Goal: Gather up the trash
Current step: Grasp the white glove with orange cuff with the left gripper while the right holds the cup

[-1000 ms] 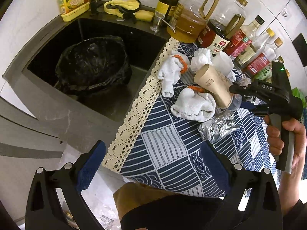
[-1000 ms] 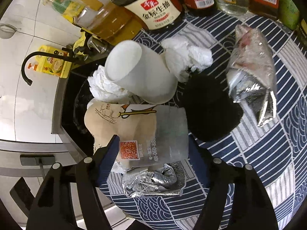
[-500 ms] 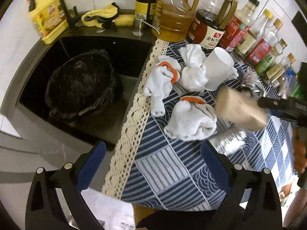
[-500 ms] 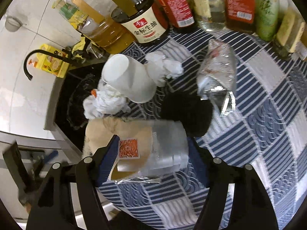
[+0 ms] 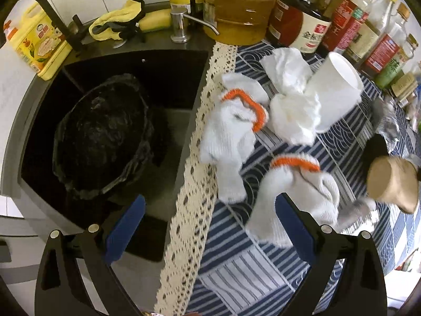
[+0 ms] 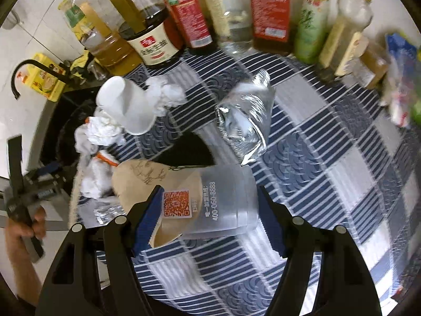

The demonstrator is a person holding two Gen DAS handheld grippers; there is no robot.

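Note:
My right gripper (image 6: 208, 210) is shut on a clear plastic cup with a brown paper sleeve (image 6: 189, 197), held tilted above the blue patterned cloth (image 6: 329, 173). The same cup (image 5: 392, 181) shows at the right edge of the left wrist view. My left gripper (image 5: 209, 226) is open and empty above the lace border, between the sink and two white gloves with orange cuffs (image 5: 231, 131) (image 5: 292, 194). A black-lined bin (image 5: 102, 137) sits in the sink. A white paper cup (image 5: 334, 89), crumpled tissue (image 5: 289, 97) and a foil bag (image 6: 247, 126) lie on the cloth.
Oil and sauce bottles (image 6: 155, 39) line the back of the counter. A yellow box (image 5: 34, 44), a black tap and a yellow rag (image 5: 118, 23) stand behind the sink. A dark patch (image 6: 189, 150) lies mid-cloth. A hand (image 6: 21, 226) holds the left tool.
The right gripper has lifted the sleeved cup and drawn it back from the bottles. The left gripper has moved down and closer to the gloves and sink, still open.

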